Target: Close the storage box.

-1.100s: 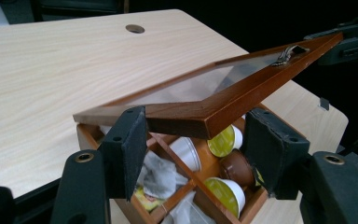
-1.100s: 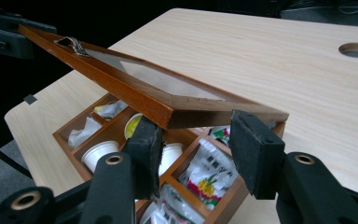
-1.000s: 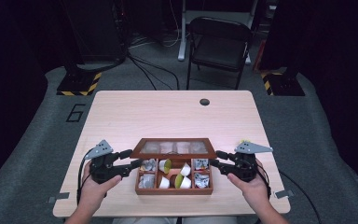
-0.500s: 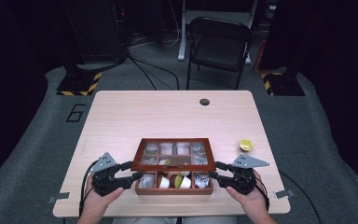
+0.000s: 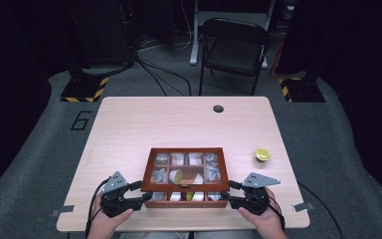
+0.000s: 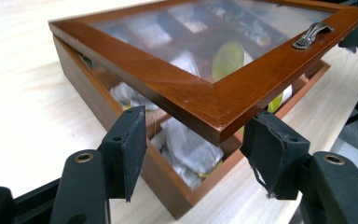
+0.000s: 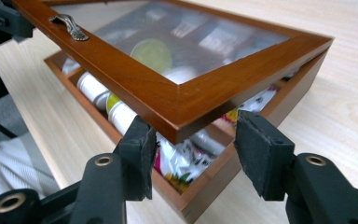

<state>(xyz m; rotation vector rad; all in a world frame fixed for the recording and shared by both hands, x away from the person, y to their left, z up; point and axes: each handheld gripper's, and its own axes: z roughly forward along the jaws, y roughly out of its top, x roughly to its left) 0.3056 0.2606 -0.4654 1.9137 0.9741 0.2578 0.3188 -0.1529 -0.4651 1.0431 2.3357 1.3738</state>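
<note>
A: What is nearest to the person?

B: The two hands at the near edge of the table [image 5: 129,124]. The left gripper [image 5: 138,191] is at the left front corner of the wooden box [image 5: 187,199]. The right gripper [image 5: 232,193] is at the right front corner.

A: Are the grippers pinching the box?

B: The left gripper has its two black pads on both sides of the lid's [image 6: 200,100] corner. The corner sits between them, and both pads are very close to the wood. One cannot tell if they press on it. The right gripper's jaws have just been opening. The lid corner is between its pads too, with a gap on each side.

A: Is the lid down?

B: Not all the way. The lid has a see-through top and a small metal handle [image 6: 311,35] on its front edge. The front edge is lifted a bit above the box.

A: What is inside?

B: Little packets [image 6: 189,147] and small white tubs [image 7: 93,87], in small square parts.

A: And farther away?

B: A small yellow thing [image 5: 262,155] lies on the table to the right of the box, well apart from it. A black chair [image 5: 234,45] stands behind the table.
</note>
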